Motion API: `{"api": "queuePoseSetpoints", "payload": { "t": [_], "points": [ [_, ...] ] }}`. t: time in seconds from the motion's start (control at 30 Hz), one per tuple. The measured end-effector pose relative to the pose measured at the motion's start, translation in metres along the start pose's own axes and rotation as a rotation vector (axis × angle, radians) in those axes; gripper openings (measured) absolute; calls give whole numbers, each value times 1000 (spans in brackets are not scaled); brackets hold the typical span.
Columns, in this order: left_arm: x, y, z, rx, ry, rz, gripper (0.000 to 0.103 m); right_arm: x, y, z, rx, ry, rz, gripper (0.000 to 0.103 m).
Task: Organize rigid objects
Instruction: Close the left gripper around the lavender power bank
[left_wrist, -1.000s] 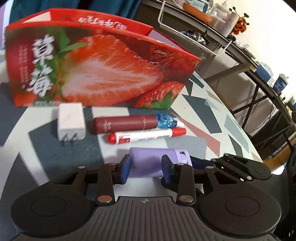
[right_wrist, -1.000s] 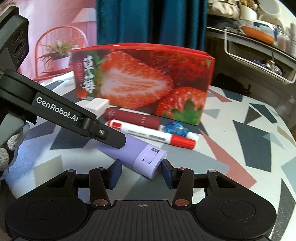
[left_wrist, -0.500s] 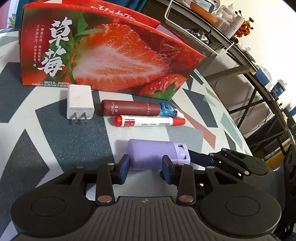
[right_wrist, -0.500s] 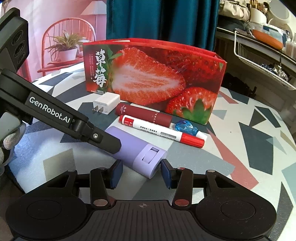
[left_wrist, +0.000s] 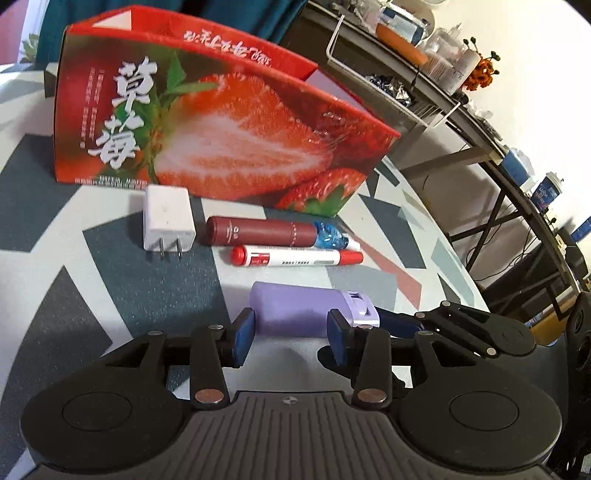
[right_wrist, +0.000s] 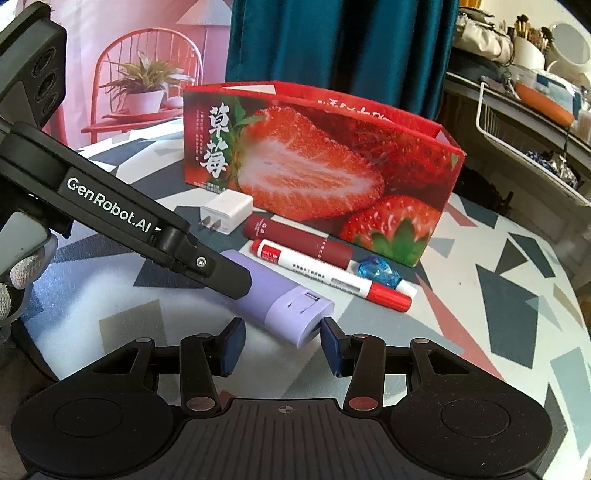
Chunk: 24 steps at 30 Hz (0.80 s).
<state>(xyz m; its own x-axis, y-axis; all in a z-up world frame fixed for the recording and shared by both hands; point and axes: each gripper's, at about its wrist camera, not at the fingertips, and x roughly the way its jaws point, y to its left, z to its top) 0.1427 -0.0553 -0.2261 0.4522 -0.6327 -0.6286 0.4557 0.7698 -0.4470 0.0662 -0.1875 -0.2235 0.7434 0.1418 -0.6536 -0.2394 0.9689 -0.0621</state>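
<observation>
A purple case (left_wrist: 295, 306) with a sliding cap lies flat on the patterned table (left_wrist: 92, 295). My left gripper (left_wrist: 290, 332) sits just in front of its long side. The jaws are opening, and the blue pads (left_wrist: 243, 332) do not press on it. In the right wrist view the left fingertip (right_wrist: 236, 284) overlaps the case (right_wrist: 291, 306). My right gripper (right_wrist: 282, 343) is open around the cap end, with the pads close but not squeezing. Behind the case lie a red-and-white marker (left_wrist: 295, 256), a dark red tube (left_wrist: 258, 232), a clear blue piece (left_wrist: 330, 236) and a white charger plug (left_wrist: 168, 221).
An open strawberry-printed box (left_wrist: 221, 147) stands right behind the row of objects. The round table's edge (right_wrist: 576, 295) curves away on the right. Beyond it are a cluttered desk and a wire basket (right_wrist: 517, 147). A gloved hand (right_wrist: 22, 273) holds the left gripper.
The left jaws stand slightly wider than a second ago. Both wrist views have drawn back a little from the box. The purple case has stayed in place on the table.
</observation>
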Motion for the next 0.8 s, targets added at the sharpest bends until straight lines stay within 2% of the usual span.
{"api": "queuePoseSetpoints", "payload": {
  "t": [0.33, 0.57, 0.8],
  "points": [
    [0, -1, 0, 10, -6, -3, 44, -2, -1, 1, -4, -11, -7, 41],
    [-10, -6, 4, 50, -59, -14, 44, -8, -4, 6, -7, -45, -21, 41],
    [-9, -1, 4, 27, -54, 5, 44, -9, -2, 7, 1, -36, 8, 41]
  ]
}}
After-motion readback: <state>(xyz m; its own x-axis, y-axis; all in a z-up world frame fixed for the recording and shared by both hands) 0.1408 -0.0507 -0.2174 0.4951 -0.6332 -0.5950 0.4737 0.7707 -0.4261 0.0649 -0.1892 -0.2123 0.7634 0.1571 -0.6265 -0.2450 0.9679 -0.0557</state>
